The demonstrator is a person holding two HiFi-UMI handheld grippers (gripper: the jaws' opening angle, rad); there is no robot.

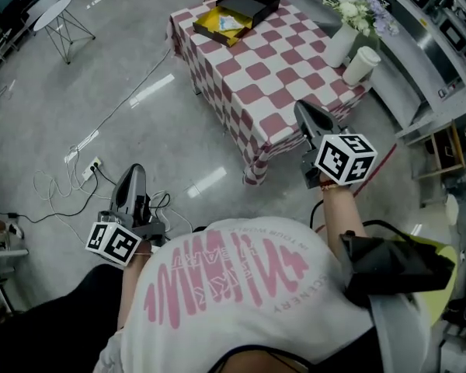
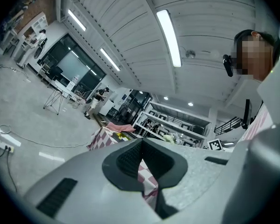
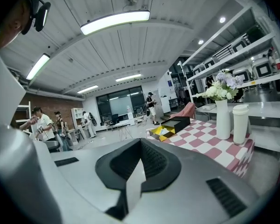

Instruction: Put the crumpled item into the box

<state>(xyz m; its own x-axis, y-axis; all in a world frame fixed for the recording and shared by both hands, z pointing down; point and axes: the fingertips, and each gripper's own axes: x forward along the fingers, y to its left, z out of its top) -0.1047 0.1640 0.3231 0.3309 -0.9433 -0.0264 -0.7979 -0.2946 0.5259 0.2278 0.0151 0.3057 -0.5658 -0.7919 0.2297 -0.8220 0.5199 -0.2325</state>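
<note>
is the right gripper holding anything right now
No, in the right gripper view the right gripper has its jaws closed tip to tip, with nothing between them.

The surface point(image 1: 256, 84) lies bare from the box point(image 1: 208, 23) to its near corner. Right of the box, vase point(image 1: 342, 43) and cup point(image 1: 361, 65) obstruct.

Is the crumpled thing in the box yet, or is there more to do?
It looks mostly done. A pale crumpled thing already lies inside the yellow box on the checked table. Nothing is in hand: the left gripper and right gripper are both shut and empty, well short of the box. Maybe left to do: the black lid sits beside the box, not on it.
</note>
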